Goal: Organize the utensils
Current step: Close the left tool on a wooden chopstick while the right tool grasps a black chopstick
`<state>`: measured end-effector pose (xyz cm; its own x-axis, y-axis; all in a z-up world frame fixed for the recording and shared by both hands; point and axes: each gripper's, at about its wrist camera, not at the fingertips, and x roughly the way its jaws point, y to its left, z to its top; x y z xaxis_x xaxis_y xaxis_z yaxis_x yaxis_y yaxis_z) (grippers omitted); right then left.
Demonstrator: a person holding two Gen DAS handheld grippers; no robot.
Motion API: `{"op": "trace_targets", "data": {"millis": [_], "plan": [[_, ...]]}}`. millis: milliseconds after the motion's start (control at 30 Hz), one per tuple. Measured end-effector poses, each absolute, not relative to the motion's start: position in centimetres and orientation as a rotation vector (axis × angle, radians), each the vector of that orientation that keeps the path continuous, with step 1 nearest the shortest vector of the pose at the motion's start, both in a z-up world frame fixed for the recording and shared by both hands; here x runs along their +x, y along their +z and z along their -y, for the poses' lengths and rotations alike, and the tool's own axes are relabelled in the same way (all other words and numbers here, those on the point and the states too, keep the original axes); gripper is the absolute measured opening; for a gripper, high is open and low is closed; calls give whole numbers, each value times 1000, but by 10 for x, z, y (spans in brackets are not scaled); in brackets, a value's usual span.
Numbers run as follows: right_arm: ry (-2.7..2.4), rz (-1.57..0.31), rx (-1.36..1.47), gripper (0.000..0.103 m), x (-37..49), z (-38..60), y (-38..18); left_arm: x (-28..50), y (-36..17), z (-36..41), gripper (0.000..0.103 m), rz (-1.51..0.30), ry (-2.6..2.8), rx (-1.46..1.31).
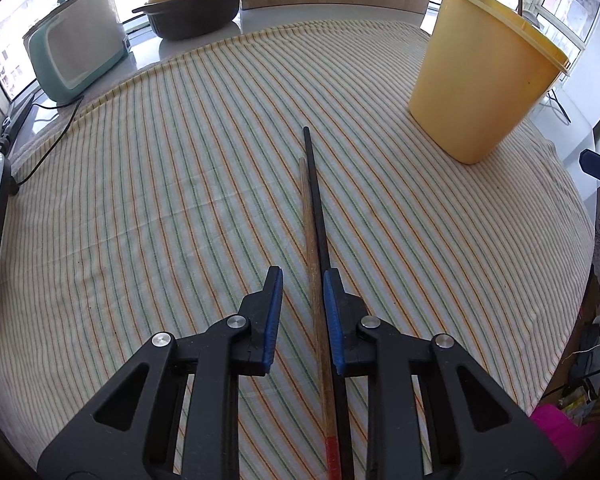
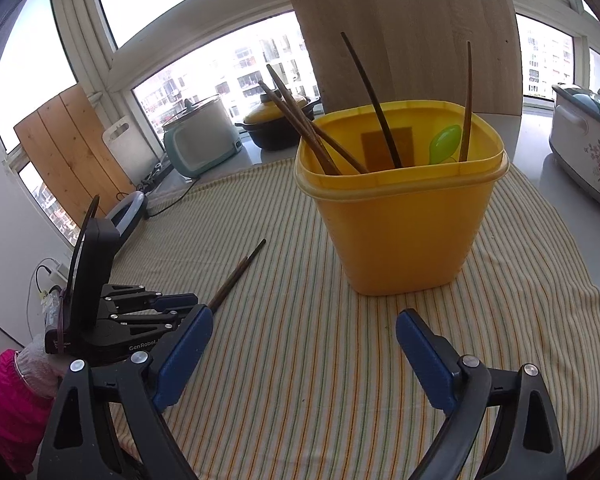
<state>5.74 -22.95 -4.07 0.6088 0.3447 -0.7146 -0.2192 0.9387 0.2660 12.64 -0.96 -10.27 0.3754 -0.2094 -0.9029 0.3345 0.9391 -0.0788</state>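
A brown wooden chopstick (image 1: 311, 240) and a black chopstick (image 1: 315, 200) lie side by side on the striped cloth (image 1: 160, 200). My left gripper (image 1: 302, 280) is open, its jaws on either side of the two sticks, not closed on them. The same sticks (image 2: 236, 276) show in the right wrist view beside the left gripper (image 2: 168, 308). The yellow bin (image 1: 484, 76) stands at the far right; it (image 2: 400, 216) holds several chopsticks and a green spoon (image 2: 444, 144). My right gripper (image 2: 304, 340) is open and empty, in front of the bin.
A teal rice cooker (image 1: 76, 52) and a dark pot with a yellow lid (image 1: 192, 4) stand at the back left. A wooden board (image 2: 404, 36) leans behind the bin. A floral cooker (image 2: 588, 140) sits at the right. A cable (image 1: 52, 140) lies by the cloth's left edge.
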Motion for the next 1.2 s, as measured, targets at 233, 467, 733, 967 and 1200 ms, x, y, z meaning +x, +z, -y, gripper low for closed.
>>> {"op": "trace_targets", "data": {"millis": [233, 467, 733, 967, 1200], "plan": [[332, -867, 158, 94, 58, 226, -44, 132, -105, 8, 21, -1141, -349, 140], [335, -880, 162, 94, 59, 225, -47, 135, -105, 10, 21, -1142, -345, 174], [339, -905, 160, 88, 59, 214, -50, 143, -111, 15, 16, -1156, -346, 180], [373, -968, 161, 81, 72, 189, -57, 145, -111, -4, 7, -1155, -327, 93], [428, -1076, 130, 69, 94, 146, -78, 136, -109, -30, 7, -1153, -305, 38]]}}
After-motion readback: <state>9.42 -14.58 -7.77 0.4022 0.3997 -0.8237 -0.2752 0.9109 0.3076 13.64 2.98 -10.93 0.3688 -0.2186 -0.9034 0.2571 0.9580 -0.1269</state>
